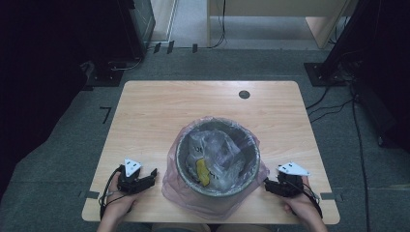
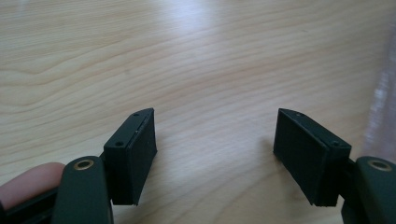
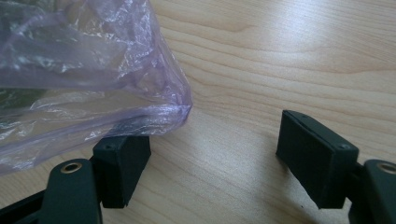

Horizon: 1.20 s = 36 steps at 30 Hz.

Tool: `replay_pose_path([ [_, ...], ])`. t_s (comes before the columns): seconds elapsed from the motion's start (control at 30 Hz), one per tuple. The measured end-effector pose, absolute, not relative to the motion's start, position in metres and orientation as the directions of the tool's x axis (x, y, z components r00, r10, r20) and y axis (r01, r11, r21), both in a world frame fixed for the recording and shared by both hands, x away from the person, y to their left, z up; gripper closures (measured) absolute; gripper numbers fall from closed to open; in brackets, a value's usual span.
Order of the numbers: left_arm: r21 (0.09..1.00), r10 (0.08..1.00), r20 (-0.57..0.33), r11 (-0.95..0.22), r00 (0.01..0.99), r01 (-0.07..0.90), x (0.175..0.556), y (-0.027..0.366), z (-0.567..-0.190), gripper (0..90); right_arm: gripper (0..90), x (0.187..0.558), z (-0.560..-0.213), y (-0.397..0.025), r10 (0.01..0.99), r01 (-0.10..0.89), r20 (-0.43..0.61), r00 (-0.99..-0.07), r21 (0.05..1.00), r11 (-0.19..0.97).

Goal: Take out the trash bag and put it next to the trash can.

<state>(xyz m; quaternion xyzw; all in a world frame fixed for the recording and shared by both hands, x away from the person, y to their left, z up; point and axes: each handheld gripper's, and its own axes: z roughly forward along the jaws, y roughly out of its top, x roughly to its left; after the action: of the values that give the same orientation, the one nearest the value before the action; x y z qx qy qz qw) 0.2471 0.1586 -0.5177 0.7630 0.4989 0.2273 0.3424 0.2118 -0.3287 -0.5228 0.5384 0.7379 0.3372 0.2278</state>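
Your left gripper [image 1: 151, 175] rests on the table [image 1: 145, 111], jaws spread and empty; your right gripper [image 3: 212, 154] (also spread) has the bin's purple bag [image 3: 93, 70] just over one jaw.

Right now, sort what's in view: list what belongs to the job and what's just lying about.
Part of the job:
- bin
- pink bag liner, draped over the bin's rim
- yellow scrap and clear plastic inside it
- left gripper and right gripper, both open on the table

Just lying about:
- cables on the floor
- dark hole in the tabletop
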Motion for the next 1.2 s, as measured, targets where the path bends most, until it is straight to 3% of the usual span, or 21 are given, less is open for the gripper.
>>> replay_pose_path([
  [0.27,0.748,0.864,0.003,-0.337,0.504,0.572,0.24,0.143,-0.518,29.1,25.7,0.212,-0.523,-0.327,0.948,0.64,0.025,-0.317,0.744,0.195],
  [0.57,0.739,0.773,0.001,-0.428,0.634,0.52,0.227,0.096,-0.518,24.5,26.8,0.212,-0.523,-0.322,0.942,0.634,0.023,-0.334,0.746,0.206],
  [0.77,0.745,0.742,-0.004,-0.445,0.67,0.497,0.221,0.081,-0.518,26.9,35.3,0.209,-0.52,-0.307,0.927,0.607,0.046,-0.373,0.767,0.206],
  [0.93,0.746,0.757,-0.082,-0.385,0.649,0.543,0.225,0.082,-0.514,65.8,56.1,0.206,-0.511,-0.292,0.907,0.552,0.111,-0.406,0.821,0.147],
  [0.97,0.747,0.754,-0.092,-0.379,0.65,0.546,0.226,0.082,-0.514,70.3,61.5,0.205,-0.509,-0.29,0.901,0.542,0.121,-0.416,0.829,0.139],
  [1.0,0.747,0.754,-0.092,-0.379,0.65,0.546,0.226,0.082,-0.514,73.8,61.5,0.205,-0.509,-0.29,0.901,0.542,0.121,-0.416,0.829,0.139],
  [1.03,0.75,0.757,-0.091,-0.376,0.648,0.545,0.226,0.082,-0.513,76.9,71.1,0.203,-0.503,-0.288,0.886,0.528,0.149,-0.439,0.841,0.12],
  [1.07,0.758,0.764,-0.091,-0.363,0.638,0.542,0.227,0.083,-0.511,79.6,74.2,0.202,-0.5,-0.287,0.88,0.522,0.162,-0.446,0.846,0.109],
  [1.2,0.785,0.789,-0.096,-0.315,0.607,0.533,0.229,0.091,-0.504,87.6,79.8,0.199,-0.489,-0.288,0.875,0.488,0.183,-0.448,0.87,0.068],
])
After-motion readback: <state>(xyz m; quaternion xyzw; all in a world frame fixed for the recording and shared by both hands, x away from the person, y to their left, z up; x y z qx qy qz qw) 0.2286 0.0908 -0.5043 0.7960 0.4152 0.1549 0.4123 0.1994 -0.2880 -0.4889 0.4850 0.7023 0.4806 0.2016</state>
